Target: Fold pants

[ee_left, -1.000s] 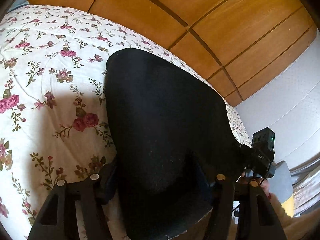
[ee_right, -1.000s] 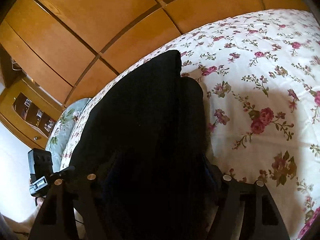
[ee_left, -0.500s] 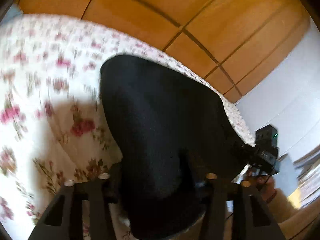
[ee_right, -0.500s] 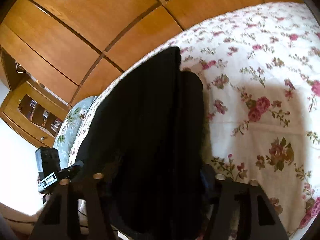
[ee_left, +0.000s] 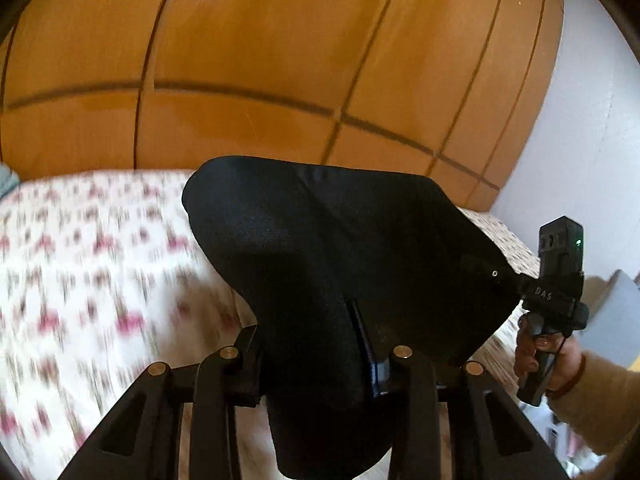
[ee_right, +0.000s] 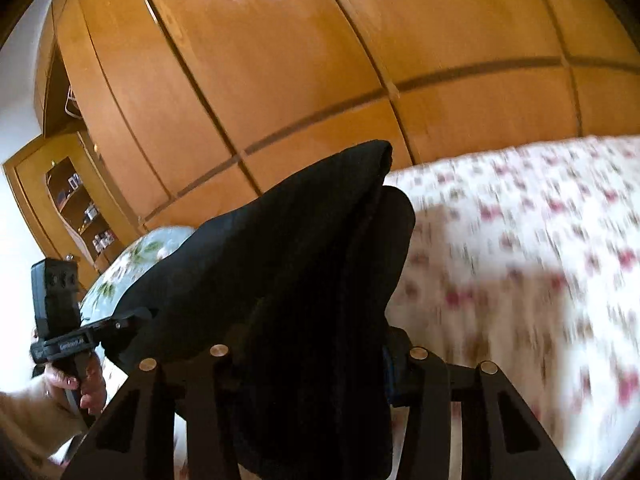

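Black cloth: the pants [ee_left: 344,248] hang bunched between my two grippers, raised above the bed [ee_left: 92,280], their far end draping back toward the flowered cover.
Left gripper: I see my left gripper [ee_left: 320,364] pinching one edge of the pants; its jaws have just been closing, and the fabric fills the gap between them.
Right gripper: my right gripper [ee_right: 316,360] has also just been closing, and it pinches the other edge, a thick fold of cloth spilling down over its fingers.
Hands: from the left camera I see the person's right hand [ee_left: 548,356] around a grip, a tan sleeve behind it.
Behind the bed: a wooden wardrobe [ee_left: 280,60] fills the background.
Sharpness: the bed cover is blurred in both views.
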### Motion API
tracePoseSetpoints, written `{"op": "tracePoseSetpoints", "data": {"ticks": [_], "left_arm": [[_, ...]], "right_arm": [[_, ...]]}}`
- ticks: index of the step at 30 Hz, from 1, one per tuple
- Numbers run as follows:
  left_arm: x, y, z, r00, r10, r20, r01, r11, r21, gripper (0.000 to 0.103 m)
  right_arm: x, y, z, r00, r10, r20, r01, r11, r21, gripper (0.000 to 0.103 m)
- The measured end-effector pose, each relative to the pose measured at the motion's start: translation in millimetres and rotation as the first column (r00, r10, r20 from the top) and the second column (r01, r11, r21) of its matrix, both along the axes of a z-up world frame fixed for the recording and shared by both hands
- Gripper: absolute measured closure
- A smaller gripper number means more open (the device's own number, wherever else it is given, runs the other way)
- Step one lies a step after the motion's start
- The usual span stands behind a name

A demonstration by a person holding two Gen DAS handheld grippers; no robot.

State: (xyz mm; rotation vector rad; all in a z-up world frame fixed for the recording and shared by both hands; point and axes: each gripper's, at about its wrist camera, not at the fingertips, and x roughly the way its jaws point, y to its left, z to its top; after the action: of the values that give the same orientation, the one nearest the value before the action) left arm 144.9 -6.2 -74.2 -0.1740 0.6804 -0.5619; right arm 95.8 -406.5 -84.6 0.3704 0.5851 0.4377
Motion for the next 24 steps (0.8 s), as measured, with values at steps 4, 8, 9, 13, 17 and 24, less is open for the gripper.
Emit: {"op": "tracePoseSetpoints", "data": {"ticks": [4,8,9,13,17,24], "left_arm": [[56.6,-4.6,1.6,0.997,0.048,0.062,-0.052,0.997,0.054,0.067],[108.4,-9.5,-12.6,0.994,0.071,0.081,-0.080,0.992,0.103,0.066],[119.5,-11.9,-20.1,0.995,0.076,0.069,-0.084,0.989,0.120,0.066],[143.3,-20.6,-58.8,0.995,0.094,0.045,-0.101,0.976,0.194,0.054],[150.3,-2.6,-66.7,0.990,0.141,-0.002,-0.140,0.983,0.119,0.030],[131.3,-9.4,-59.1,0.978,0.192,0.077,-0.203,0.961,0.187,0.029]], "right_arm": [[64.7,5.8,5.6,0.999,-0.029,0.030,0.030,0.999,-0.037,0.057],[127.4,3.9,-5.4,0.996,-0.085,-0.008,0.085,0.996,-0.031,0.056],[140.2,1.7,-13.4,0.993,-0.107,-0.042,0.106,0.994,-0.020,0.055],[169.5,-4.4,-52.2,0.968,-0.205,-0.143,0.191,0.976,-0.110,0.036],[169.3,-11.5,-56.4,0.964,-0.220,-0.152,0.210,0.975,-0.074,0.032],[160.2,2.3,-48.2,0.958,-0.273,-0.088,0.255,0.950,-0.180,0.026]]}}
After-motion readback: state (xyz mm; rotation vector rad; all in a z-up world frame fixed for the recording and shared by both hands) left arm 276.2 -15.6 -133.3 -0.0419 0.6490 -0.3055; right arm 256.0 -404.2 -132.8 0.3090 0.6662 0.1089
